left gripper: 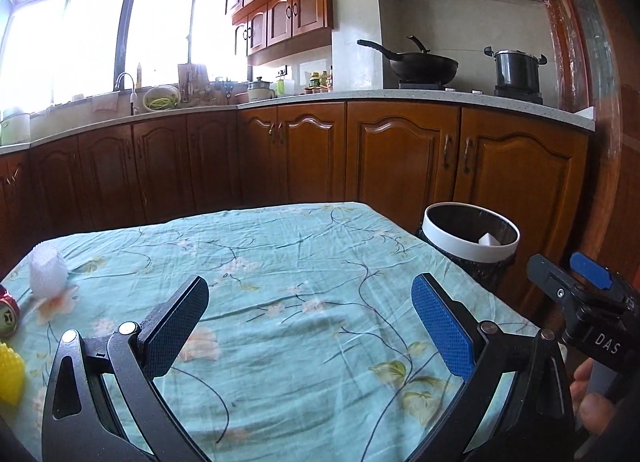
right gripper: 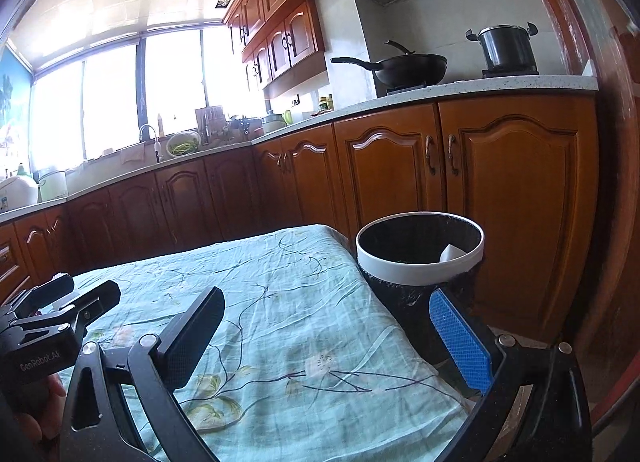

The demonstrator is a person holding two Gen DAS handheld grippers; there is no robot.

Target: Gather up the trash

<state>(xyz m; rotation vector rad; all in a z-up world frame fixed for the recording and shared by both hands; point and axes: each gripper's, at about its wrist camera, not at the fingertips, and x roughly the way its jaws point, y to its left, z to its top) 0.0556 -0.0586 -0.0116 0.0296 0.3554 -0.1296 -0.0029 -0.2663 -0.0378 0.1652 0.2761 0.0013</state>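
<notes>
Left wrist view: I am holding the left gripper (left gripper: 310, 316) over the table (left gripper: 280, 262), its 2 fingers standing wide apart with only the floral teal cloth showing between them. No trash is sitting in the gap. At the far left edge of the table I am seeing 3 loose pieces: a white foam fruit net (left gripper: 47, 272) standing upright, a red can (left gripper: 8, 312) lying just beside it and partly cut by the frame, and a yellow spiky item (left gripper: 10, 372) nearer to me, also cut off. The trash bin (left gripper: 470, 242), black-bagged with a white ring rim, is standing off the table's far right corner; a white scrap (left gripper: 490, 240) is lying inside it. The right gripper (left gripper: 576, 282) is showing at the right edge, side-on, with a hand (left gripper: 590, 398) below it.

Right wrist view: I am pointing the right gripper (right gripper: 328, 326) toward the bin (right gripper: 420, 270), its fingers spread apart and gripping nothing; the blue pad (right gripper: 460, 342) is overlapping the bin's bagged wall in the picture, and I cannot tell whether it is touching. The white scrap (right gripper: 452, 252) is resting against the inner rim. The left gripper (right gripper: 70, 296) is showing at the left, in front of the foam net (right gripper: 60, 276).
</notes>
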